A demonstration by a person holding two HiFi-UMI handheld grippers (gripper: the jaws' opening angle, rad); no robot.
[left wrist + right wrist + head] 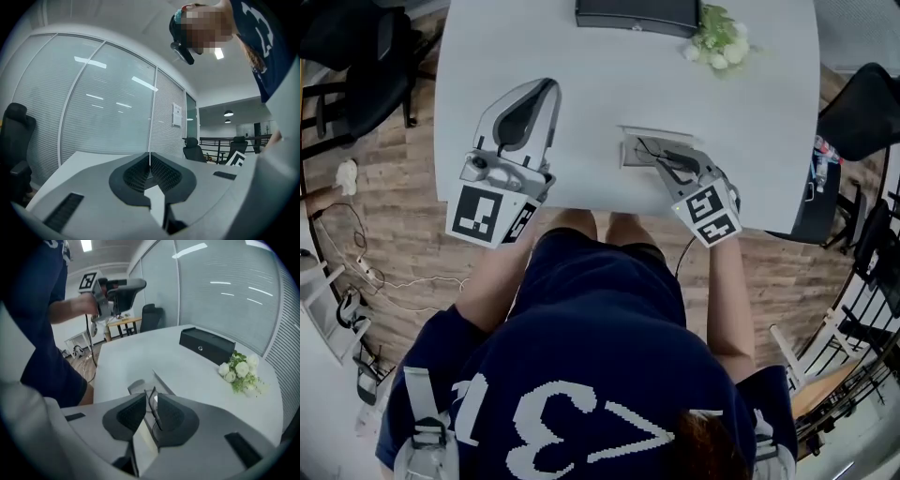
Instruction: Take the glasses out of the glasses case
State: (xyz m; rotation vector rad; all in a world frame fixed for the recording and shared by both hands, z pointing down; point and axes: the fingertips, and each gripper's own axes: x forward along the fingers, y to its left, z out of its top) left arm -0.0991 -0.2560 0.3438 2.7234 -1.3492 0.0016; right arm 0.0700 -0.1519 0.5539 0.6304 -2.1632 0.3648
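1. Head view: a person in a navy shirt stands at a white table (609, 84) with a gripper in each hand. The left gripper (546, 89) is held above the table's left part, its marker cube (492, 216) nearest the camera. The right gripper (652, 147) reaches into the open grey glasses case (631, 150) near the table's front edge. A black box (637, 14) and a bunch of white flowers (719, 39) sit at the far edge, well apart from the case.

2. Left gripper view: the left gripper (150, 157) points out over the table (89, 159) towards a glass partition (108, 103) with blinds. Its two jaws are pressed together and nothing sits between them. An office chair (193, 149) stands in the background.

3. Right gripper view: the right gripper (152, 393) has its jaws closed on the thin dark frame of the glasses (154, 410), which runs up between the two pads. Directly behind the jaw tips lies the glasses case (136, 386), open on the table (140, 357). The black box (206, 347) and flowers (240, 370) sit farther back to the right. The left gripper (119, 287) is held up in the air at upper left.
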